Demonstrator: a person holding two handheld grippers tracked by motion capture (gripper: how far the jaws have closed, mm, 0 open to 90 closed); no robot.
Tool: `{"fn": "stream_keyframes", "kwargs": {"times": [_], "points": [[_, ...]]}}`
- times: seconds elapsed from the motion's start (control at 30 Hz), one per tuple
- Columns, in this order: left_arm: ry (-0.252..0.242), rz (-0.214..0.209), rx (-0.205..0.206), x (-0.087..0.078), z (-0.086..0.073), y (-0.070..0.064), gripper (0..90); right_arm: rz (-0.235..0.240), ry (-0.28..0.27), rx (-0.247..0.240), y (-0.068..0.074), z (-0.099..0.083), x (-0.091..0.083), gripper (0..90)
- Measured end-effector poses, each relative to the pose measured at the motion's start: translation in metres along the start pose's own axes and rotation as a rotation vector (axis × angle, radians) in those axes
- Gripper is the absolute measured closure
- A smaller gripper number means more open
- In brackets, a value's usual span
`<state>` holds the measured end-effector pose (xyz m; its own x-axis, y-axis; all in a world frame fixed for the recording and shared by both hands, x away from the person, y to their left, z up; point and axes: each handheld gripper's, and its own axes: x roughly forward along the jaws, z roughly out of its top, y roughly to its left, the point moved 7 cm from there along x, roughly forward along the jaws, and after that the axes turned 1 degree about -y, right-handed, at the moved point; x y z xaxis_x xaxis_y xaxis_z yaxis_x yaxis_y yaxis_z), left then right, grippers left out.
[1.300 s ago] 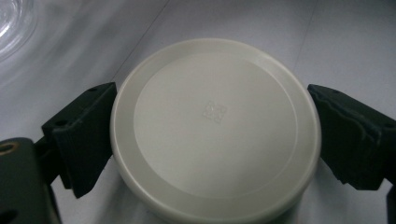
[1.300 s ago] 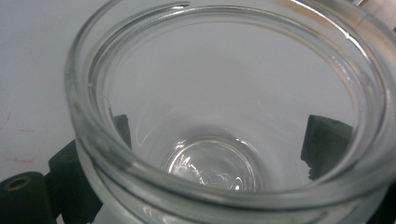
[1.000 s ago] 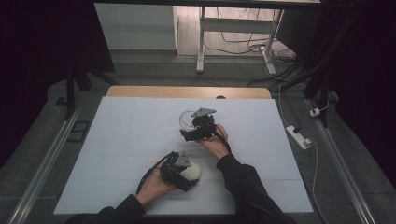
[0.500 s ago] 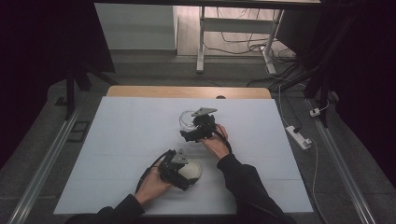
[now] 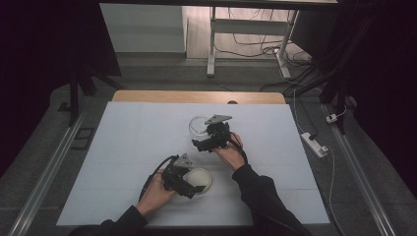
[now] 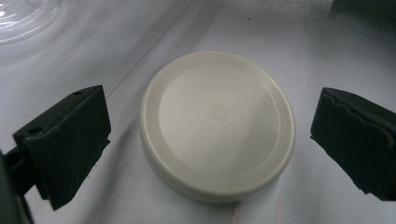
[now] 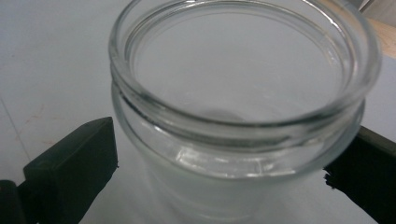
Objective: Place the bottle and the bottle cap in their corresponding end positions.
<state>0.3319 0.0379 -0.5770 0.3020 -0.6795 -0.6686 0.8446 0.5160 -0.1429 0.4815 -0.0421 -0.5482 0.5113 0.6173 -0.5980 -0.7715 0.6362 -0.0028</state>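
- Dark surroundings frame a pale worktop (image 5: 123,147) covered by a white sheet, with a strip of wood seen along its far edge at the upper middle of the high view.
- Grey flooring, cables and a white power strip (image 5: 313,143) are seen to the right of the worktop in that view.
- A clear glass jar (image 5: 198,127), open-mouthed and upright, is placed just above the centre of the high view.
- The right tongs (image 5: 200,143) are held at the jar by the right hand (image 5: 230,156), which enters from the lower right.
- In the right gripper view the jar (image 7: 238,107) is seen between the two black jaws; the right jaw meets the glass, while a thin gap may remain at the left one, so a firm clamp cannot be told.
- A cream round lid (image 5: 200,178) is laid flat on the worktop in the lower middle of the high view, well apart from the jar.
- The left tongs (image 5: 193,188) are held over the lid by the left hand (image 5: 157,192).
- In the left gripper view the lid (image 6: 217,123) is seen at the centre, with the jaws spread wide on either side and clear of its rim.
- A piece of the jar's glass is glimpsed in the upper left corner of that view.
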Motion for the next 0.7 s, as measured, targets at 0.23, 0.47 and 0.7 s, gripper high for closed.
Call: {"fn": "stream_keyframes", "kwargs": {"times": [0.23,0.47,0.7], "points": [[-0.001,-0.019,-0.009,-0.01,-0.002,0.0,0.0,0.011,-0.011,0.024,0.002,-0.001,-0.006,0.0],[-0.01,-0.039,-0.023,-0.02,-0.005,0.002,0.0,0.021,-0.007,0.02,0.005,-0.005,-0.014,0.0],[-0.028,-0.041,-0.031,-0.031,-0.006,0.003,0.0,0.025,-0.015,0.019,0.009,-0.004,-0.023,0.0]]}}
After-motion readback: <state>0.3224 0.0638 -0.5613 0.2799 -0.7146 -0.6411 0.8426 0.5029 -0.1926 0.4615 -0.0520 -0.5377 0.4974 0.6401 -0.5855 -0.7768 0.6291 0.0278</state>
